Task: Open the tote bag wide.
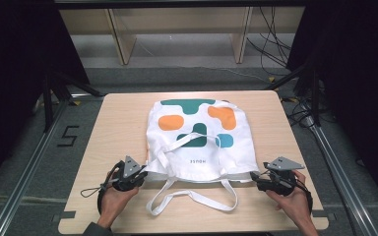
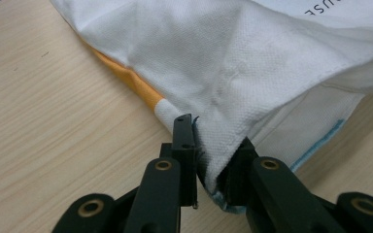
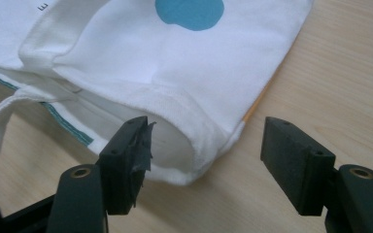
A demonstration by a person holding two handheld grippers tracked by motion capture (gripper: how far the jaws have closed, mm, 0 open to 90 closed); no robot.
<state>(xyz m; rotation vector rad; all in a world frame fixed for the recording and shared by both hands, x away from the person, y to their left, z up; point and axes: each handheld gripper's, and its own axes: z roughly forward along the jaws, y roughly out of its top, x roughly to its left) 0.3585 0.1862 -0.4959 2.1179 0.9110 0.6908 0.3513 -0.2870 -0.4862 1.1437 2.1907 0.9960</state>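
White tote bag, left claw pinching corner, right claw agape

this looks like a lab or recording room: a small wooden table stands alone between metal rails on grey carpet, black curtains hang on both sides, loose cables trail behind, and a taped number five marks the floor.

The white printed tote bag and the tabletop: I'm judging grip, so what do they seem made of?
White printed tote bag: likely woven cotton canvas, matte; a fine weave grain and stitched hems show. Pale tabletop: wood or wood-look laminate, smooth; streaked grain lines show.
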